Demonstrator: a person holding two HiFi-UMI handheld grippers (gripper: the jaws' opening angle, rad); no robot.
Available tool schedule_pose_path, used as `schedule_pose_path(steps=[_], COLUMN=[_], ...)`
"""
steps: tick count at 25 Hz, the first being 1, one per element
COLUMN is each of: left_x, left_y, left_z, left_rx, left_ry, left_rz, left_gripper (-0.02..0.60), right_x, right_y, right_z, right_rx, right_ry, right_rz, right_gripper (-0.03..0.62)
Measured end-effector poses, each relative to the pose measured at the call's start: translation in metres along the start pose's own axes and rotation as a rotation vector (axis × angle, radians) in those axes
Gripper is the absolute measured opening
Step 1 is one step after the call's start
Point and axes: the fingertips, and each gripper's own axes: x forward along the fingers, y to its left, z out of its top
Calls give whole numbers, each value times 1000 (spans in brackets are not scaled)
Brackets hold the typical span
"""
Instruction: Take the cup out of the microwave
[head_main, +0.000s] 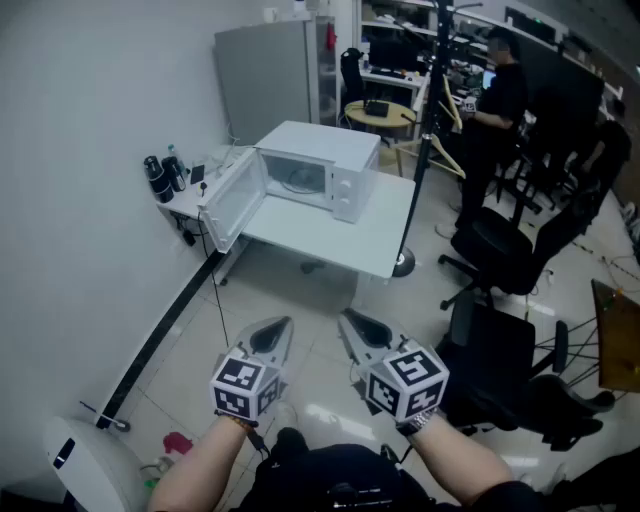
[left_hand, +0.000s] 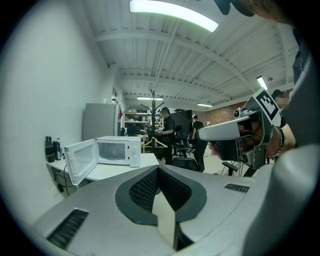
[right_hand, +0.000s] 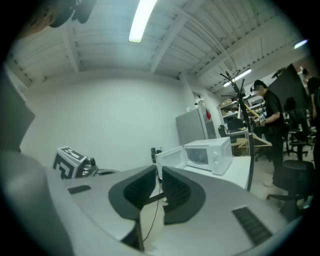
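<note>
A white microwave stands on a white table a few steps ahead, with its door swung open to the left. Its cavity shows only a pale blur, and I cannot make out a cup inside. Both grippers are held low in front of the person, far short of the table. The left gripper and the right gripper are shut and hold nothing. The microwave appears small beyond the left gripper, and the microwave likewise beyond the right gripper.
Dark bottles stand on the table's left end by the wall. A black pole on a round base rises at the table's right. Office chairs crowd the right side, where a person stands. A white device sits on the floor at the lower left.
</note>
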Motion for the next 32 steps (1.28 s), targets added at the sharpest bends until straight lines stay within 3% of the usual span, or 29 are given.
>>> schedule_pose_path(steps=[16, 32], left_x=[66, 114], left_y=[168, 243], left_z=[32, 52], left_rx=[-13, 25], left_ry=[-15, -4], left_rz=[-83, -150], left_gripper=[-5, -5], right_x=[186, 288], right_y=[-14, -48], right_z=[18, 33], right_rx=[7, 21], right_ry=[42, 26], right_rz=[-87, -165], right_gripper=[75, 95])
